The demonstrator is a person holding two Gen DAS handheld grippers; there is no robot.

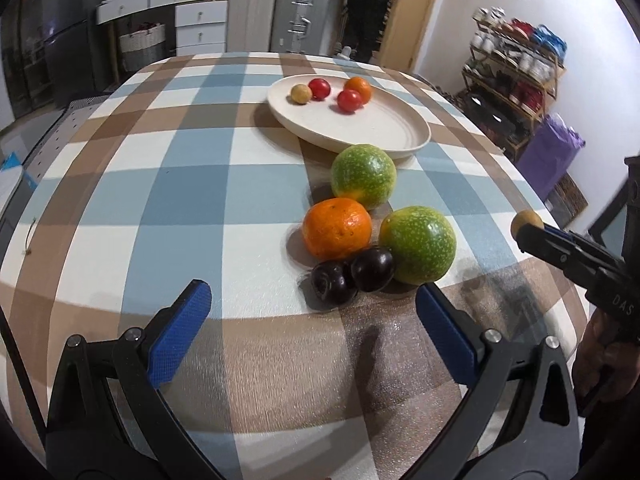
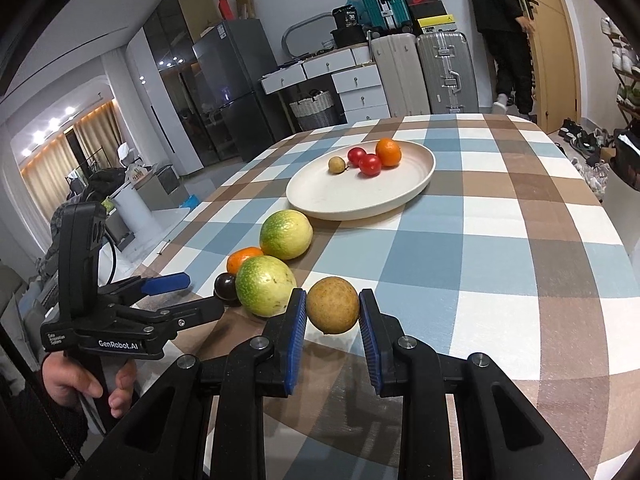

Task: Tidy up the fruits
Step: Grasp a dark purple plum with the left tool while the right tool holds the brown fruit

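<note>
A table under a checked cloth [image 2: 500, 216] of blue, brown and white squares fills both views. Behind it the room holds a dark fridge [image 2: 228, 92], white drawers [image 2: 356, 80] with a woven basket [image 2: 316, 109] below, and hard suitcases [image 2: 444, 72] stacked and standing by a wooden door [image 2: 548, 40]. A person in dark clothes [image 2: 504, 32] stands at that door. A shoe rack [image 1: 516, 72] lines the wall to the right.

A pale oval plate [image 2: 352, 196] lies on the far half of the cloth, its long axis slanting from near left to far right in the right wrist view. On it sit a small tan fruit [image 2: 337, 164], two red tomatoes [image 2: 369, 164] and a small orange [image 2: 388, 152], bunched at the far end.

Nearer, on the bare cloth, two green-yellow round fruits [image 1: 364, 176], an orange mandarin [image 1: 337, 229] and two dark plums [image 1: 372, 269] cluster close together, some touching.

The right gripper [image 2: 333, 312] is clamped on a round brown fruit [image 2: 333, 310], one blue pad against each side, lifted clear of the cloth with its shadow below. Being nearly a ball, it shows no clear long axis. It hangs just right of the nearer green fruit.

The left gripper [image 1: 312, 320] stands wide apart with nothing between its pads, aimed down at the plums
</note>
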